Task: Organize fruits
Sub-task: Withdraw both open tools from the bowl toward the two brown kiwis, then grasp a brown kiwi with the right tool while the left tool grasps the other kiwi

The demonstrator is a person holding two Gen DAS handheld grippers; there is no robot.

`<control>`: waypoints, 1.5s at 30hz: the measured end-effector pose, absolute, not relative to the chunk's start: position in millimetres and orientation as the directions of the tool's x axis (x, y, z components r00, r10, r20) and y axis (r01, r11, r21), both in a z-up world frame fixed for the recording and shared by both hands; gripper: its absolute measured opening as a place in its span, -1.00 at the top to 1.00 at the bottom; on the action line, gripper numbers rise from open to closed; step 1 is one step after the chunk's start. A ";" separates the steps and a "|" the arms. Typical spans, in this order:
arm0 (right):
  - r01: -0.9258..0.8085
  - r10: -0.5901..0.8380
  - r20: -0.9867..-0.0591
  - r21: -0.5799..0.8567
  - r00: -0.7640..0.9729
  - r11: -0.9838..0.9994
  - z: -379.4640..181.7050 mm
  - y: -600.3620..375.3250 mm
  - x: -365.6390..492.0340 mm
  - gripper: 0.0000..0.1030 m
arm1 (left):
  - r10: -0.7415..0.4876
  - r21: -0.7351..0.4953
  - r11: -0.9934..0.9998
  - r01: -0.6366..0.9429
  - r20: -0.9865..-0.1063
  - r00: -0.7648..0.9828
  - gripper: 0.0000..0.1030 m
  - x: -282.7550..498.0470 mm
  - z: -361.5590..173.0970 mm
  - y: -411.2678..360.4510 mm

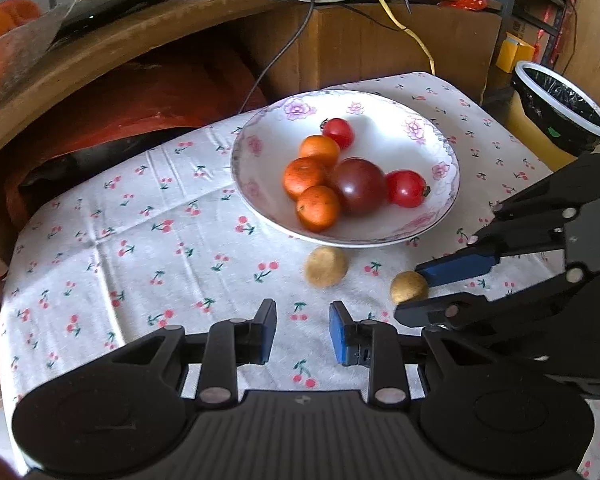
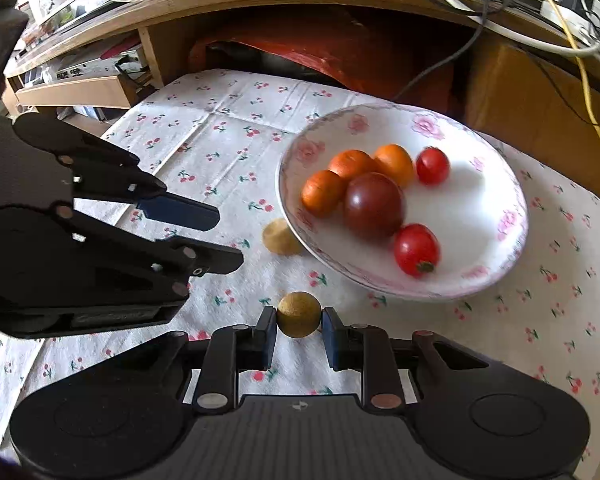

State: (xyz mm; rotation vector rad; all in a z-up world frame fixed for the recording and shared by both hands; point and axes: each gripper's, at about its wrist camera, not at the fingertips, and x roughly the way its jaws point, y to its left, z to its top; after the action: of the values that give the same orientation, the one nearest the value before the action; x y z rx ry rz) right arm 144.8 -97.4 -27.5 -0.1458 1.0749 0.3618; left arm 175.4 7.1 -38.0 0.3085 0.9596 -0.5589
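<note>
On the cherry cloth, at left, the left gripper is held part open w/ nothing between its pads. Further right, one longan is left just beside the plate. Another longan is touched on both sides by the right gripper. Its round shell could be squeezed out, if pressed off-centre.

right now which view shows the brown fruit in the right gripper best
The right wrist view: the small brown fruit sits centred between the right gripper fingers, close and unobstructed. The left wrist view shows it smaller, off to the side, partly hidden by a finger.
</note>
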 end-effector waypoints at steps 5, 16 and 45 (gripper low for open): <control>-0.353 0.217 -0.880 0.060 0.423 0.934 -24.1 -104.1 139.6 0.63 | -0.318 -0.003 0.814 0.581 -0.838 0.442 0.26 179.0 -43.8 -3.2; -0.341 0.204 -0.885 0.056 0.418 0.939 -24.2 -119.2 135.1 0.63 | -0.315 0.000 0.825 0.565 -0.830 0.460 0.26 188.2 -52.4 -17.5; -0.323 0.148 -0.888 0.000 0.434 0.946 -18.8 -124.8 125.8 0.63 | -0.270 0.102 0.789 0.606 -0.829 0.491 0.30 161.9 -44.4 -31.1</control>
State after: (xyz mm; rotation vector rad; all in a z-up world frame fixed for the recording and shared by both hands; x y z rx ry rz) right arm 125.8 -124.8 -18.8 -0.1803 1.0837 0.2950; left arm 161.9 -31.1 -44.4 0.4113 0.9137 -0.5501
